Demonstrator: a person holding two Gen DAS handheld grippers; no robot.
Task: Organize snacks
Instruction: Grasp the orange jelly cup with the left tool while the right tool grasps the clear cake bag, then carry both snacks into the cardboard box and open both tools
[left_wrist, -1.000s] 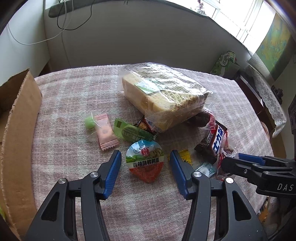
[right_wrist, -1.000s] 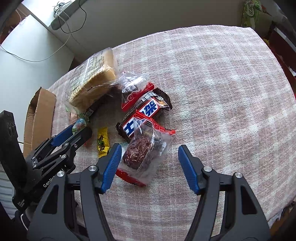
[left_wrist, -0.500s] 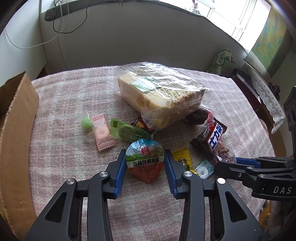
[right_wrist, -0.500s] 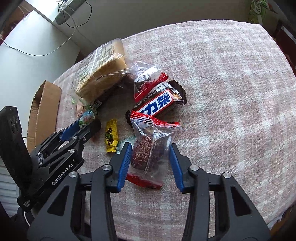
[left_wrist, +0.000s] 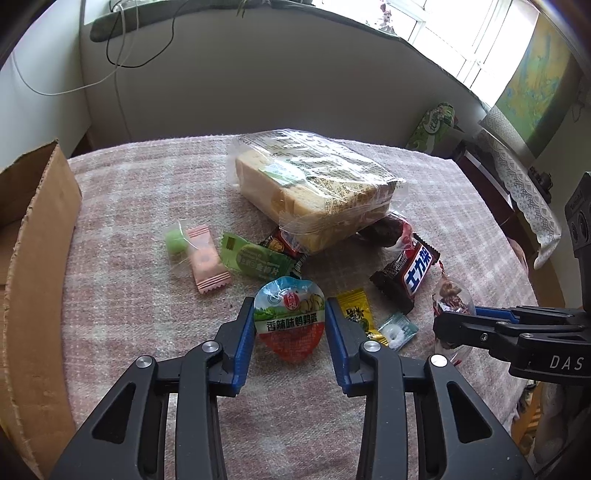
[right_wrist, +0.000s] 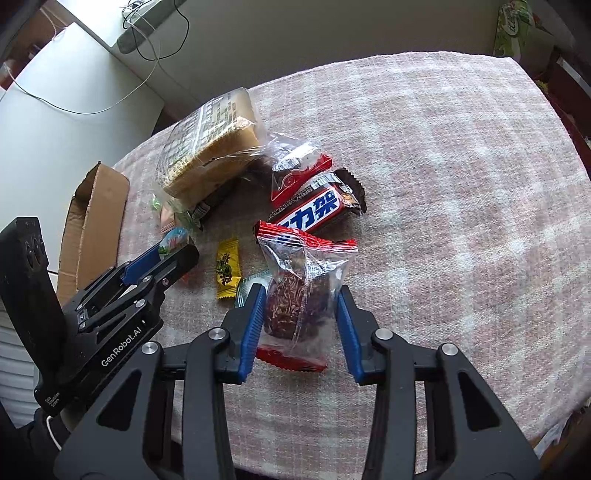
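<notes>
A heart-shaped sealed snack cup (left_wrist: 290, 325) with a green and red lid sits between my left gripper's blue pads. My left gripper (left_wrist: 290, 314) is closing, and both pads touch the cup's sides. A clear red-edged bag holding a chocolate cake (right_wrist: 295, 306) stands between the pads of my right gripper (right_wrist: 301, 299), which is shut on it. Both grippers point steeply down at the pink plaid tablecloth (right_wrist: 443, 184). The left gripper (right_wrist: 177, 254) also shows from the side in the right wrist view.
A big bag of sliced cake (left_wrist: 310, 184) lies behind, with a chocolate bar (right_wrist: 317, 210), a second red-edged bag (right_wrist: 295, 173), a yellow candy (right_wrist: 227, 269), a mint (left_wrist: 397, 330), green and pink sweets (left_wrist: 207, 258). A cardboard box (left_wrist: 33, 258) stands at left.
Both grippers' jaws have narrowed from wide apart onto their items: the left onto the snack cup, the right onto the chocolate cake bag, which now stands more upright. Neither hand has shifted much.
</notes>
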